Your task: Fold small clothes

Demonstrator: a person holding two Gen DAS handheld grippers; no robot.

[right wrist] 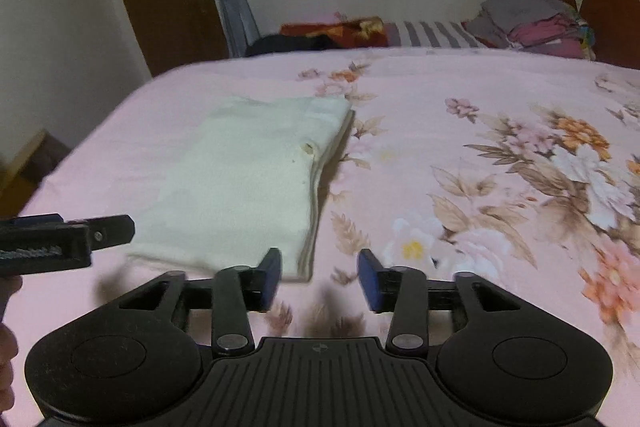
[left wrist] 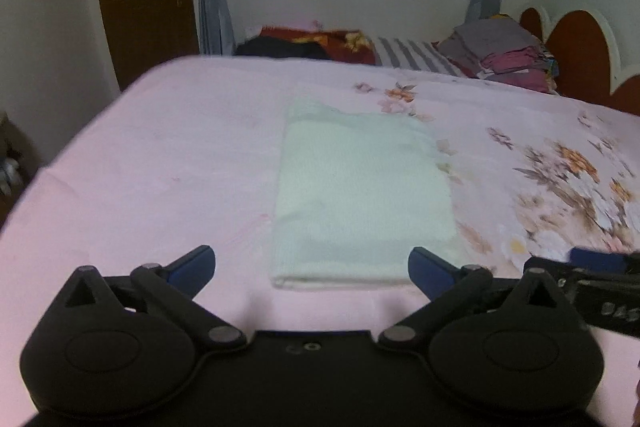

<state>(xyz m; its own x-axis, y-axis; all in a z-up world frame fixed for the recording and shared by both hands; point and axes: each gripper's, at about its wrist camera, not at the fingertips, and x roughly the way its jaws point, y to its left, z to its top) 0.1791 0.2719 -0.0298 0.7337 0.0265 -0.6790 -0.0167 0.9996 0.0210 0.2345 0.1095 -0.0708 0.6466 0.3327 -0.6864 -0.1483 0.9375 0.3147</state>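
Observation:
A small white garment [left wrist: 360, 195] lies folded into a flat rectangle on the pink floral bedsheet [left wrist: 160, 167]. It also shows in the right wrist view [right wrist: 248, 179], with layered edges on its right side. My left gripper [left wrist: 312, 267] is open wide and empty, just short of the garment's near edge. My right gripper [right wrist: 320, 275] is open and empty, above the sheet by the garment's near right corner. The right gripper also shows at the right edge of the left wrist view [left wrist: 600, 267], and the left gripper shows at the left of the right wrist view [right wrist: 80, 231].
A pile of folded clothes [left wrist: 504, 55] sits at the far right by the headboard [left wrist: 580, 43]. A striped pillow [left wrist: 416, 55] and dark bedding [left wrist: 312, 43] lie at the far edge. Window and curtains stand behind. The bed edge drops off at left.

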